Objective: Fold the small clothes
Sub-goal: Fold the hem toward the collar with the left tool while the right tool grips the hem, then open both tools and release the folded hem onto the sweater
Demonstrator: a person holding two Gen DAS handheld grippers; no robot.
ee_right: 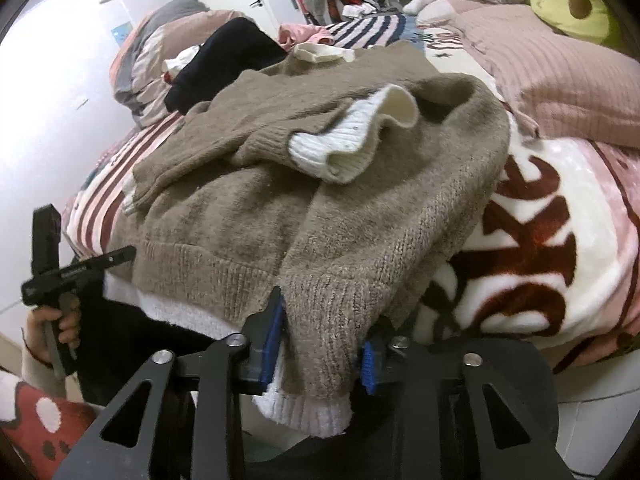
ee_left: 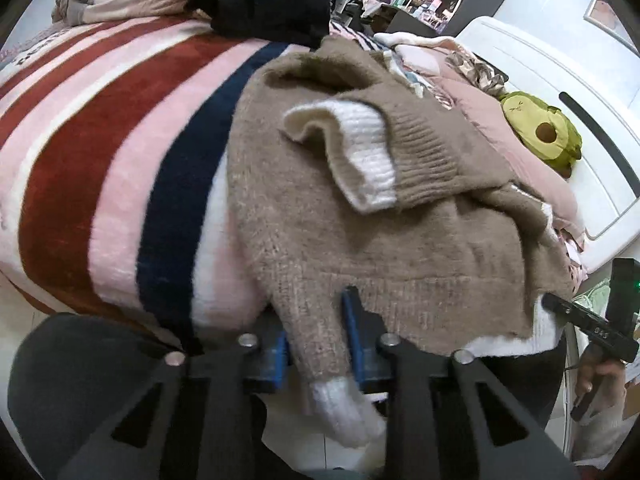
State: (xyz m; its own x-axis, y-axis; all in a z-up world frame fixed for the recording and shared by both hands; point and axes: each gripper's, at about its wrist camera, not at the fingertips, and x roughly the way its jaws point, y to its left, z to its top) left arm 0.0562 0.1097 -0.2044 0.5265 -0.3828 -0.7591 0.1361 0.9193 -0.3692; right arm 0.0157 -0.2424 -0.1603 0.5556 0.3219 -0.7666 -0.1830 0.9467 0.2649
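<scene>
Left wrist view: the left tool [ee_left: 318, 334] is clamped on the hem of the brown sweater [ee_left: 360, 200], which lies mid-frame on the striped blanket [ee_left: 120, 140] covering the bed.

Right wrist view: the right tool [ee_right: 322, 340] grips the sweater's white-edged hem [ee_right: 308, 412] at lower centre; an avocado plush [ee_right: 572, 4] sits upper right.

Taupe-brown sweater [ee_left: 400, 240] with white cuffs, on pink, red, navy and white striped blanket [ee_left: 120, 160], beside green avocado plush [ee_left: 540, 128].
</scene>
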